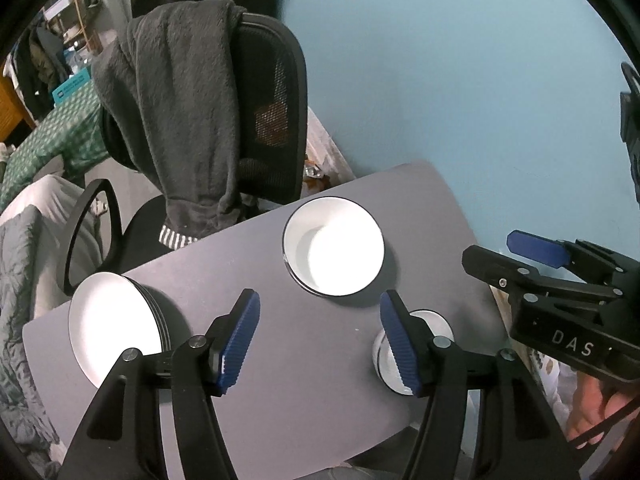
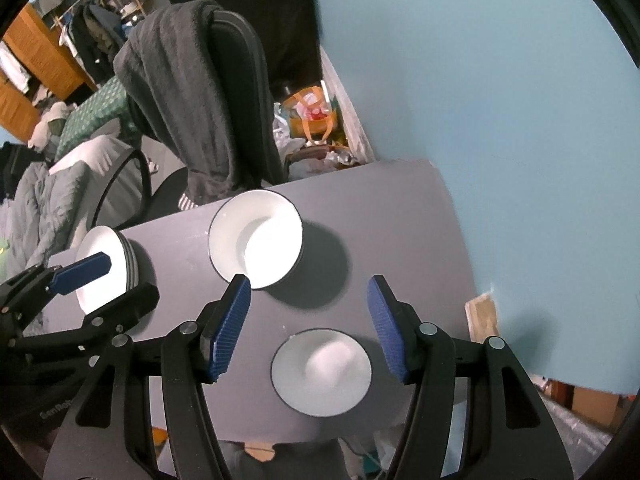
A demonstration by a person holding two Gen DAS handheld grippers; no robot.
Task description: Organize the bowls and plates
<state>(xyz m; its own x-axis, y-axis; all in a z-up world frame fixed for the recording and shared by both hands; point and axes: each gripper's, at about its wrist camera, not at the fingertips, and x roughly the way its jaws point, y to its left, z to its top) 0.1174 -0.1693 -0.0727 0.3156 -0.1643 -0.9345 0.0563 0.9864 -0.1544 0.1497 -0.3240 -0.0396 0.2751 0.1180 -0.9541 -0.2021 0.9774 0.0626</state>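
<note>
A small grey table (image 1: 304, 360) holds white dishes with dark rims. A stack of plates (image 1: 116, 328) sits at its left edge; it also shows in the right wrist view (image 2: 108, 268). A large bowl (image 1: 334, 246) stands at the back middle, also in the right wrist view (image 2: 256, 242). A small bowl (image 2: 321, 372) sits at the front right, partly hidden behind my left finger in the left wrist view (image 1: 424, 320). My left gripper (image 1: 320, 342) is open and empty above the table's middle. My right gripper (image 2: 308, 328) is open and empty above the small bowl.
A black office chair (image 1: 268, 120) draped with a dark grey towel (image 1: 176, 120) stands behind the table. A blue wall (image 1: 460, 72) runs along the right. Bedding (image 1: 24, 280) lies at the left. Bags and clutter (image 2: 312, 120) sit on the floor behind the table.
</note>
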